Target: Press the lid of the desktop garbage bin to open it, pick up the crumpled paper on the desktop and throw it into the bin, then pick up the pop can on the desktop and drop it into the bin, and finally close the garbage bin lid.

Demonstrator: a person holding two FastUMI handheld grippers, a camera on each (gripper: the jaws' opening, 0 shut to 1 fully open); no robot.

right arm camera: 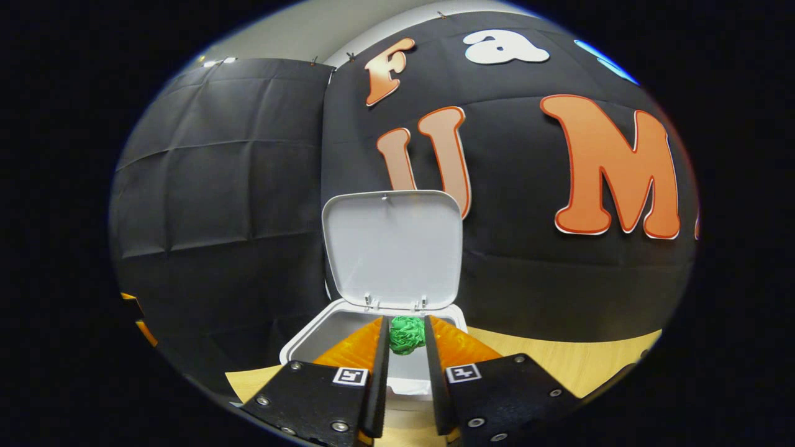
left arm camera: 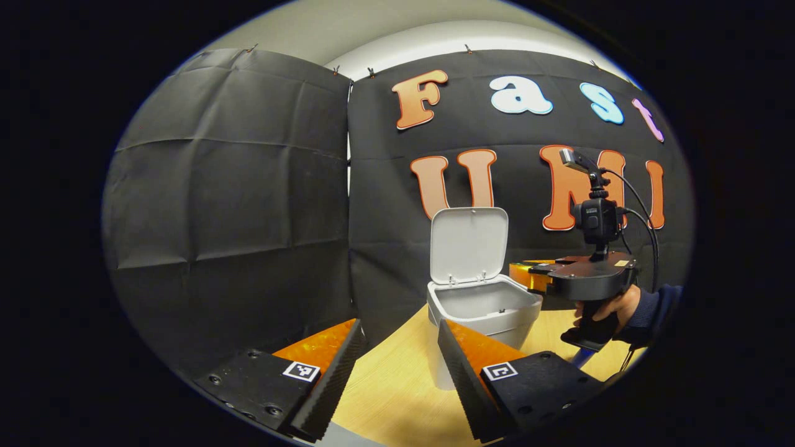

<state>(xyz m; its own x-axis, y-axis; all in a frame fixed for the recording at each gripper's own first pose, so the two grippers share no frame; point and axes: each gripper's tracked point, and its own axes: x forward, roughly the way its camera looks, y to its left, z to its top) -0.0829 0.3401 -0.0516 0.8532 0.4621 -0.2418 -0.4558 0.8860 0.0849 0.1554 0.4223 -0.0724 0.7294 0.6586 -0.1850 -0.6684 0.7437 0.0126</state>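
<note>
Crumpled paper held over the open bin.

In the right gripper view the right tool (right arm camera: 407, 338) is clenched on the green crumpled paper (right arm camera: 407, 334), both fingers pressing it, just above the bin (right arm camera: 310, 338), whose lid (right arm camera: 392, 248) stands upright. In the left gripper view the left tool (left arm camera: 400, 347) is released, its fingers spread with nothing between them, near the bin (left arm camera: 481, 307) on the wooden surface (left arm camera: 391, 385); a hand (left arm camera: 605, 307) grips the right tool's handle.

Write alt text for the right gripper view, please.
The right claw pinches a green crumpled paper ball above the open white bin. Its lid stands upright, on a wooden table.
</note>
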